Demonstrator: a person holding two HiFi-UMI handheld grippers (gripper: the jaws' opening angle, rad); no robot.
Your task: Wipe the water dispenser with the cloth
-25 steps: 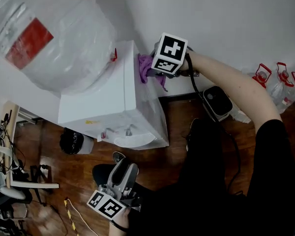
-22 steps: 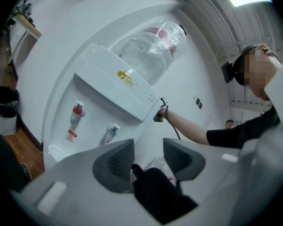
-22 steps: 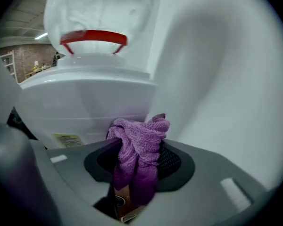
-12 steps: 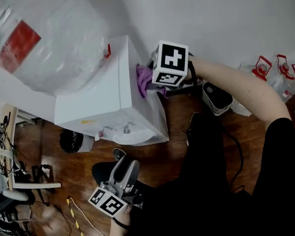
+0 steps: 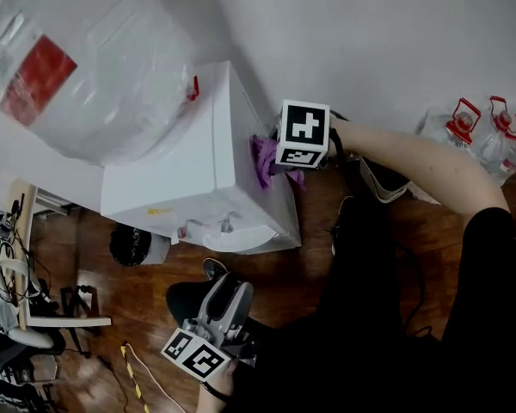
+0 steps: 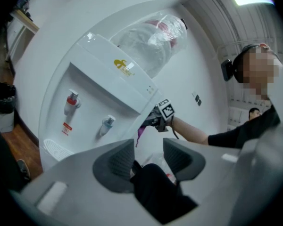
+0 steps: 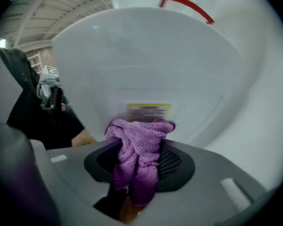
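Brown wooden floor (image 5: 305,269) meets a plain white wall (image 5: 396,41), and against that wall stands the white water dispenser (image 5: 185,175) with a large clear bottle (image 5: 86,67) bearing a red label upended on its top. The right gripper (image 7: 140,155) reaches across to the dispenser's side panel, its fingers (image 7: 175,163) closed on the purple cloth (image 5: 264,163), which is bunched between them and spills out in front. In the head view the cloth lies against the upper part of that side panel, close to the top edge; the right gripper view shows it just below a yellow-headed sticker (image 7: 148,112). The left gripper (image 6: 147,150) hangs low near the person's body, away from the dispenser, its fingers (image 6: 117,163) apart with nothing clamped, only dark clothing showing behind the gap. From there the dispenser's front is visible: a red tap (image 6: 72,100), a blue tap (image 6: 107,123) and the drip tray (image 6: 52,147) beneath. A black bin (image 5: 131,246) sits on the floor beside the dispenser, and clear bottles with red handles (image 5: 464,126) stand along the wall at the right.
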